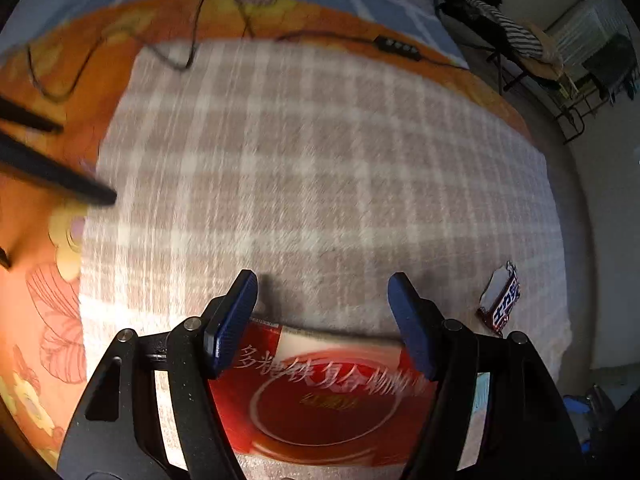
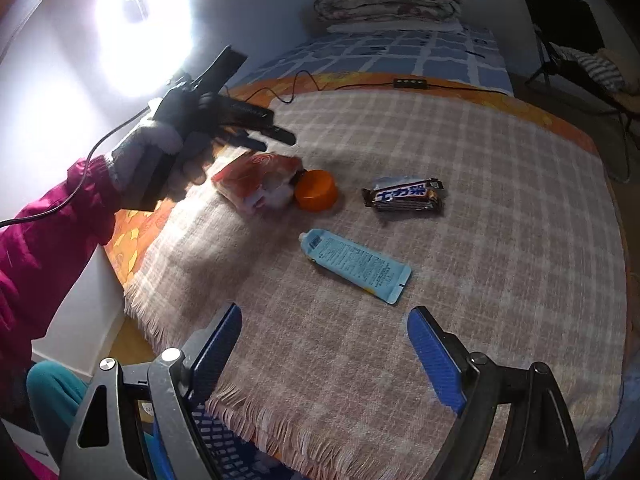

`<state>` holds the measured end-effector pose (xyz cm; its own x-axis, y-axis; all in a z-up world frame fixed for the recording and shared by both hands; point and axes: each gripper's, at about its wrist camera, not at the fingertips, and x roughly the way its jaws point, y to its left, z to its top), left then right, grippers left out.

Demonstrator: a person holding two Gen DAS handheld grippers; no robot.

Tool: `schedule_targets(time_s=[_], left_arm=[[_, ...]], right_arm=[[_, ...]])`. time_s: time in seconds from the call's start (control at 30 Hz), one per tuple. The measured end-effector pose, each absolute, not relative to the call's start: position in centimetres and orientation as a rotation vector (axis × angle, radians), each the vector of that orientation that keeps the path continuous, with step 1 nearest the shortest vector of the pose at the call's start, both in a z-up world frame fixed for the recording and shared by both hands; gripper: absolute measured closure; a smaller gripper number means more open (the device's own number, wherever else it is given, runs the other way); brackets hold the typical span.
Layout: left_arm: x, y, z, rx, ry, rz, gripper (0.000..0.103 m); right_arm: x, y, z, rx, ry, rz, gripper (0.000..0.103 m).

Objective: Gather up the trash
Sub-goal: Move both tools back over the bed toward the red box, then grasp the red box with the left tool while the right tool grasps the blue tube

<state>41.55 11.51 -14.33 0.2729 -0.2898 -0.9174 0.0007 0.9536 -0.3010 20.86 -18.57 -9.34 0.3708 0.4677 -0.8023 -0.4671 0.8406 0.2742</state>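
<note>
**Left tongs spread above the red box, right tongs spread over the blanket edge**

The left gripper [image 1: 322,286] hangs just above a red-and-white carton [image 1: 320,396] printed with white characters; its blue fingers [image 1: 234,320] stand apart, one over each side of the box, with nothing pinched between them. The left wrist view is smeared by motion blur. From the right wrist view, the same box [image 2: 256,180] lies on the plaid fringed blanket [image 2: 480,240], touching an orange round lid [image 2: 317,190], with the left gripper [image 2: 276,134] above it, held by a gloved hand [image 2: 152,160] in a magenta sleeve [image 2: 48,248].

The right gripper [image 2: 324,320] is also spread wide and empty, low over the near fringe of the blanket. Ahead of it lies a light-blue squeeze tube [image 2: 356,264], cap pointing toward the lid. Beyond the tube, well apart, sits a brown candy-bar wrapper [image 2: 404,194]. A black cable with an inline controller [image 2: 408,82] crosses the orange sheet beyond the blanket.
</note>
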Motion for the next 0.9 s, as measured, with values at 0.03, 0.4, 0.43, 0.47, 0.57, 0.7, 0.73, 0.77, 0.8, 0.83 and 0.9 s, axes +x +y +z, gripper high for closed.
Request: schedule_targets(time_s=[0.03,0.4,0.43,0.47,0.57,0.7,0.73,0.77,0.8,0.83,0.9], left_arm=[[41.2,11.9,-14.3,-0.265,1.282,-0.201,0.033],[33.5,15.2,-13.0,-0.347,1.268,-0.221,0.033],[32.9,14.9,-13.0,-0.333,1.267,-0.218,0.033],[32.1,14.4,-12.8,-0.312,1.264,-0.22,0.032],[30.3,12.6,-12.1,-0.21,1.229,-0.215,0.021],[28.2,9.1,-11.0,-0.022,1.173,-0.206,0.014],[27.8,8.4,-10.9,0.017,1.167,-0.2,0.014],[27.5,7.5,-10.8,0.063,1.158,-0.193,0.014],[27.1,6.7,-10.6,0.105,1.143,-0.181,0.014],[26.8,6.0,-10.3,0.138,1.126,-0.171,0.014],[25.8,4.7,-9.7,0.215,1.068,-0.161,0.014]], right_arm=[[20.9,-18.6,-9.3,0.004,1.033,0.599,0.016],[20.8,-18.7,-9.2,0.026,1.041,0.625,0.016],[20.9,-18.7,-9.3,0.022,1.04,0.625,0.016],[21.0,-18.7,-9.4,0.016,1.043,0.625,0.016],[21.4,-18.4,-9.6,-0.002,1.045,0.627,0.016],[21.9,-17.9,-9.9,-0.055,1.037,0.633,0.016],[22.0,-17.9,-9.9,-0.063,1.036,0.633,0.016],[22.1,-17.8,-10.1,-0.076,1.038,0.629,0.016],[22.3,-17.8,-10.2,-0.078,1.04,0.625,0.016],[22.4,-17.9,-10.3,-0.075,1.042,0.624,0.016],[22.7,-18.3,-10.4,-0.062,1.045,0.618,0.016]])
